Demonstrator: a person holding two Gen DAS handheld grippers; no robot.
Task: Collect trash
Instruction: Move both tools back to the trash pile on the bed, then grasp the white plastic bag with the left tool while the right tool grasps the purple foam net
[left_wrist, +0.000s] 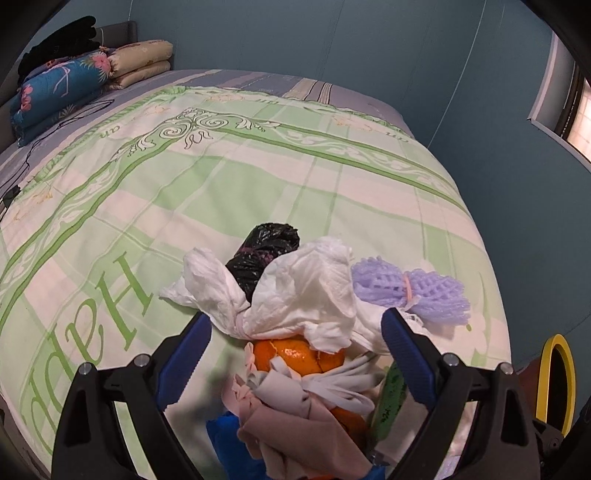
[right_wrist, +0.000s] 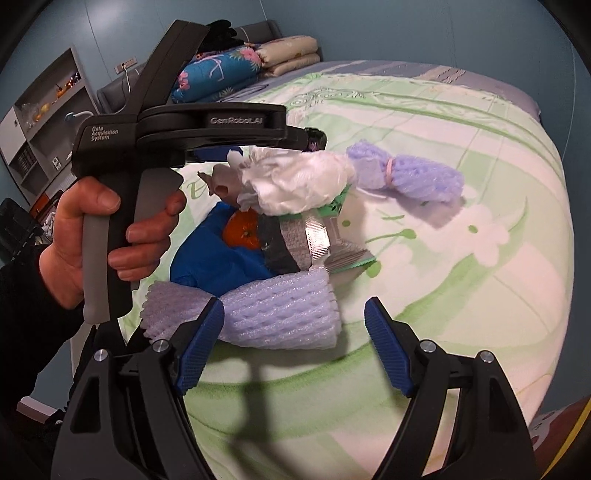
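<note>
A heap of trash lies on the green patterned bedspread (left_wrist: 184, 192). It holds orange peel (left_wrist: 299, 356), crumpled white tissue (left_wrist: 306, 291), a black plastic bag (left_wrist: 264, 254), pinkish paper (left_wrist: 295, 424), blue plastic (right_wrist: 207, 258) and a silver-green wrapper (right_wrist: 317, 236). A tied purple foam net (left_wrist: 413, 291) lies at the heap's right. A second purple foam net (right_wrist: 277, 314) lies nearest the right gripper. My left gripper (left_wrist: 295, 354) is open, its jaws standing on either side of the peel and tissue. My right gripper (right_wrist: 293, 343) is open, just in front of the near foam net.
Folded quilts and pillows (left_wrist: 74, 77) are stacked at the bed's far left by the headboard. A teal wall (left_wrist: 406, 55) runs behind the bed. A yellow ring-shaped object (left_wrist: 556, 376) stands at the bed's right edge. Shelves (right_wrist: 44, 122) stand at the left.
</note>
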